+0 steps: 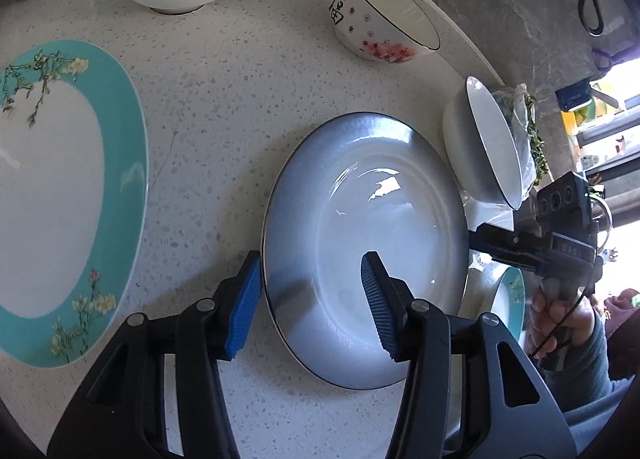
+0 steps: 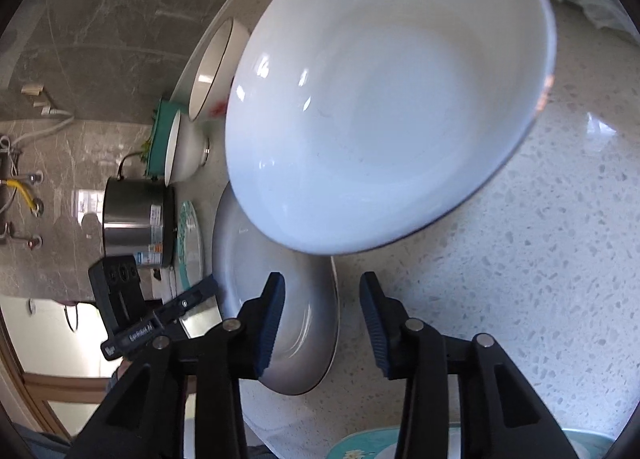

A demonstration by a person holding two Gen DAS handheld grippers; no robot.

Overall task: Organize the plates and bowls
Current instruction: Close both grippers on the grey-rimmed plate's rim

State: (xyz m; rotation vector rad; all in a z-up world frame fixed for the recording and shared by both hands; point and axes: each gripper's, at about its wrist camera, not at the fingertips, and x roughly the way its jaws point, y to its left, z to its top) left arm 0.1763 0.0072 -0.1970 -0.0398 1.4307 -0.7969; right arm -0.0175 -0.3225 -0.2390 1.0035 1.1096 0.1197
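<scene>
Left wrist: our left tool [image 1: 312, 299] straddles grey plate [image 1: 360, 227] rim on desk [image 1: 224, 107], pads apart, not yet clenched. We count two bowls, one tilted bowl [image 1: 480, 147], teal plate [image 1: 72, 199]. Nothing stacked.

Right wrist: our right tool [image 2: 322, 319] released around the same plate's far rim; white bowl [image 2: 380, 99] looms close. Sorting barely begun, we judge.

Bright daylight from a window, glare patches on the grey plate [image 1: 360, 195], fisheye-bent edges, dark vignetted corners
</scene>
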